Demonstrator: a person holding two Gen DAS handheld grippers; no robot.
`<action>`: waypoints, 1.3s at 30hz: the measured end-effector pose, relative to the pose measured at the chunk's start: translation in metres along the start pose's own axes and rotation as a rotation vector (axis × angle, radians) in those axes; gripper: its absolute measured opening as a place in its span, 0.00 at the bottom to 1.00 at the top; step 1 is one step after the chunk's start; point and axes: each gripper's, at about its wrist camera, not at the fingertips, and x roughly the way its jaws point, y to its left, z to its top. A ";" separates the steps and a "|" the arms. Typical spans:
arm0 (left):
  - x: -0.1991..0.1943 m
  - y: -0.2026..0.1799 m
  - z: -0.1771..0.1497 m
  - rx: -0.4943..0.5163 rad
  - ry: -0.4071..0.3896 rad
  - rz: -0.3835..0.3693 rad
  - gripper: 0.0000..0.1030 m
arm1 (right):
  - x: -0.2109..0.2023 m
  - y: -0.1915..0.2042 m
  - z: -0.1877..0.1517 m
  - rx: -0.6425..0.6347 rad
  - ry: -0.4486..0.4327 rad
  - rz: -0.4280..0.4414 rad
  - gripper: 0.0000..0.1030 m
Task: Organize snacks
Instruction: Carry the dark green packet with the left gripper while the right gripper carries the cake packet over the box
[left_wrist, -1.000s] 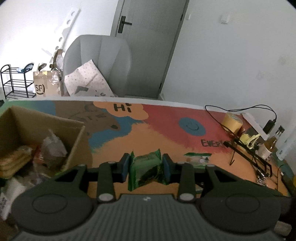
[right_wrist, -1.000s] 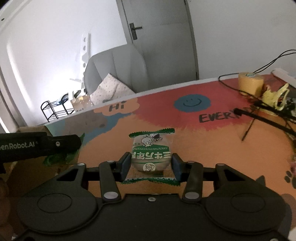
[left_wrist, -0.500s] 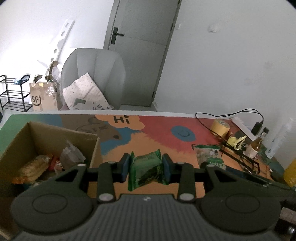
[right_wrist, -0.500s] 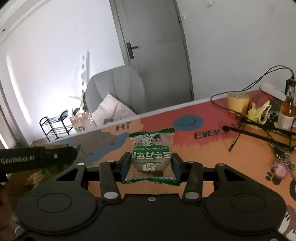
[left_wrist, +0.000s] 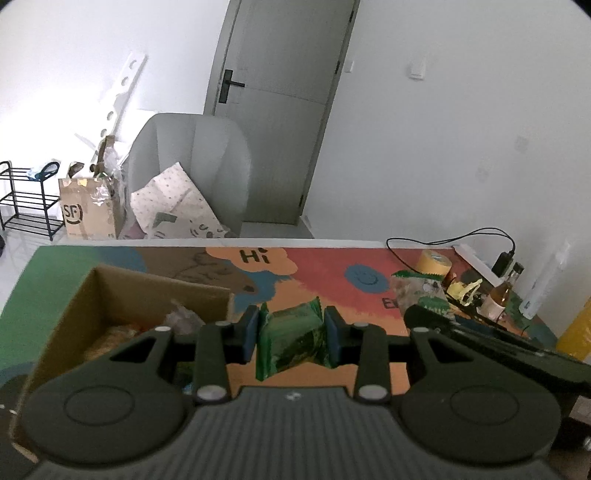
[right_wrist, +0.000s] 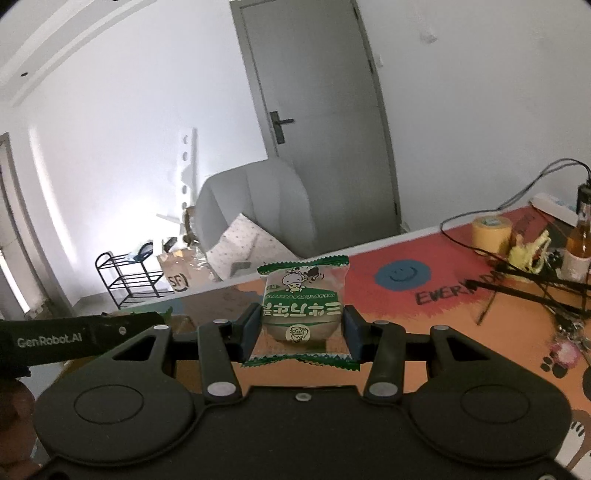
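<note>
Left hand-held gripper (left_wrist: 291, 334) clamps a crumpled green snack packet (left_wrist: 291, 338), right hand-held gripper (right_wrist: 301, 326) pinches a green-and-white pastry packet (right_wrist: 301, 308) by its sides, both lifted off the surface (left_wrist: 369, 343), likely bound for the cardboard box (left_wrist: 110, 295) front-left of the left one.

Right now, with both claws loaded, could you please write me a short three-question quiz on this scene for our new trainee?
1. True or false: the left claw grips a crumpled green packet.
2. What lies in the cardboard box? A) snacks B) only bottles C) only cables
3. Fill in: the right claw holds a clear bun packet with ____ edges.

Key: 1 true; 2 A; 3 green.
</note>
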 end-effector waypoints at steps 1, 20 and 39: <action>-0.003 0.003 0.001 -0.001 -0.001 0.000 0.36 | -0.001 0.004 0.001 -0.005 -0.002 0.004 0.44; -0.022 0.073 0.003 -0.054 -0.003 0.034 0.36 | 0.009 0.065 -0.001 -0.049 0.012 0.082 0.44; -0.011 0.119 -0.007 -0.114 0.065 0.118 0.38 | 0.029 0.108 -0.005 -0.085 0.056 0.160 0.44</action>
